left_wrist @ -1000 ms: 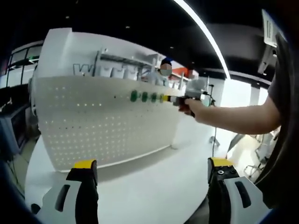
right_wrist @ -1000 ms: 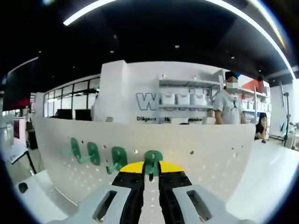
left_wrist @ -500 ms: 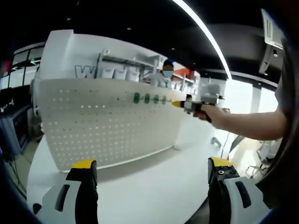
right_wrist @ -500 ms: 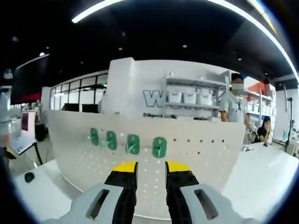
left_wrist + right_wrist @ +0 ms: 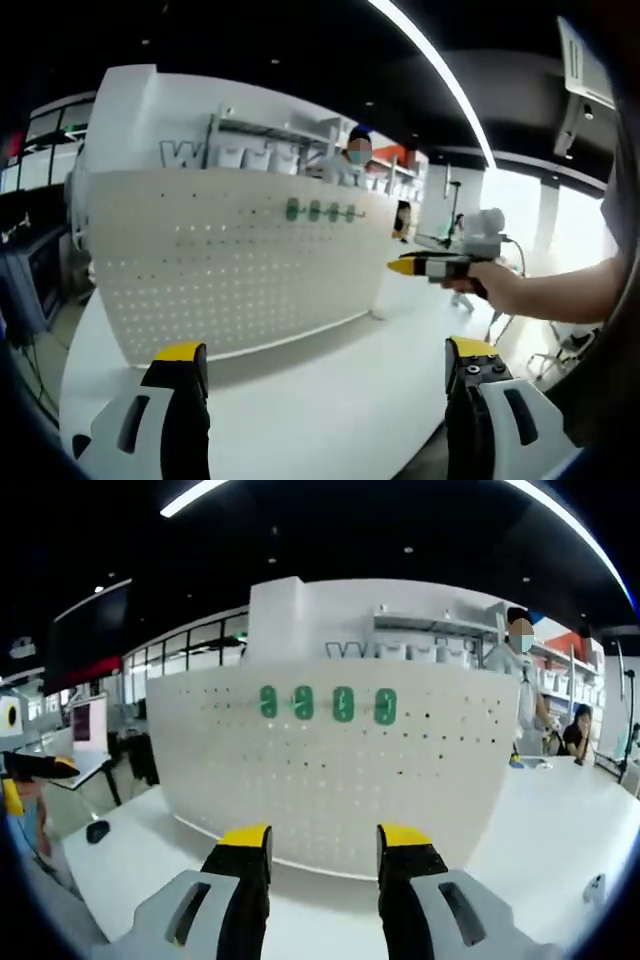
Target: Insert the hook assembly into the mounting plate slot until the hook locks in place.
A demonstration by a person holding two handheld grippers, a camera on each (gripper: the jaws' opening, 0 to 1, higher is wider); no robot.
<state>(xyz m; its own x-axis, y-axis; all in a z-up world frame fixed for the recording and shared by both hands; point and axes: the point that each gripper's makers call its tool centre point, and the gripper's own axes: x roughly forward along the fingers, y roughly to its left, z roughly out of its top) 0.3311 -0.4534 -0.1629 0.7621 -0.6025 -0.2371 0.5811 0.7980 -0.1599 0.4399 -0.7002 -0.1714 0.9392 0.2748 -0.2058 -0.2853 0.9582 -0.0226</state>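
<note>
Judging by how things lie, the insertion looks done: four green hooks (image 5: 326, 703) sit in a row near the top edge of the white perforated mounting plate (image 5: 340, 780), which stands upright on the white table (image 5: 560, 820). In the right gripper view each hook reads as an oval base flat against the plate, the four side by side and evenly spaced; whether the last one is truly locked cannot be told from this range. The right gripper (image 5: 325, 837) hangs in front of the plate and apart from it, its yellow-tipped jaws spread with a clear gap and nothing between them. In the left gripper view the same row of hooks (image 5: 320, 211) shows on the plate (image 5: 230, 270), with the right gripper (image 5: 440, 265) off to the side of the plate, held in a person's hand (image 5: 497, 288). The left gripper (image 5: 325, 352) points over the table toward the plate, well apart from it, jaws wide and empty. What seems left is little: perhaps confirming the end hook is seated, and keeping plate and hooks in sight. A person (image 5: 527, 695) stands behind the plate.
</note>
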